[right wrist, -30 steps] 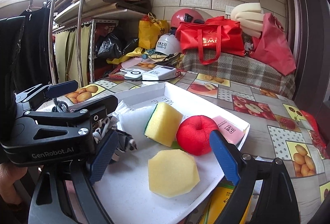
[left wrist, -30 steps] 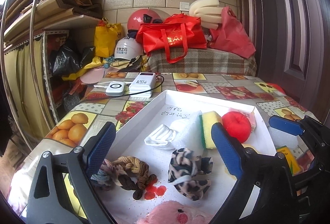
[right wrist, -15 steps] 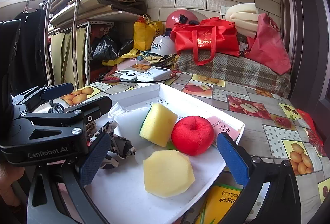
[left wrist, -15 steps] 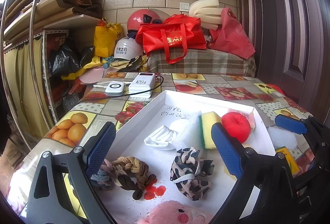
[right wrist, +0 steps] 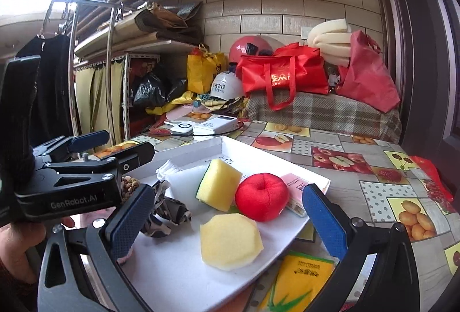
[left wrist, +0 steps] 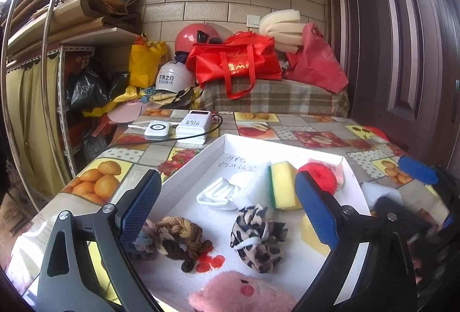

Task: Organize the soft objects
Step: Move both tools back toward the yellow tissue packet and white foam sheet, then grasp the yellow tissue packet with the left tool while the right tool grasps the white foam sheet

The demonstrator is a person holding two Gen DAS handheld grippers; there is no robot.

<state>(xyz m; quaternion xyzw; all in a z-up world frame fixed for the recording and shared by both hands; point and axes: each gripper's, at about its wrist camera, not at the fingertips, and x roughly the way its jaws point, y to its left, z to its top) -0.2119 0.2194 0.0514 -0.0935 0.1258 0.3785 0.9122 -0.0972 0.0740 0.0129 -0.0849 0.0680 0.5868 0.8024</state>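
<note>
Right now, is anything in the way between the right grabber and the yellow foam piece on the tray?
Nothing visible. The right gripper stands open, and the yellow foam piece lies bare on the white tray straight ahead.

My left tool (left wrist: 227,210) hangs wide open over the white tray (left wrist: 201,157). Between its fingers I see a leopard scrunchie (left wrist: 257,237) and a white mask (left wrist: 220,194); brown braided ties (left wrist: 178,237) lie by the left finger, a pink plush (left wrist: 244,293) just below.

**Handheld claws, pair**

Left claw (left wrist: 227,210) and right claw (right wrist: 227,221): black angular frames with triangular cut-outs, silver screws, blue cross-hatched finger pads (right wrist: 129,221). Left body lettered "GenRobot.AI" (white print). Dark sleeve (right wrist: 17,116) above it.
</note>
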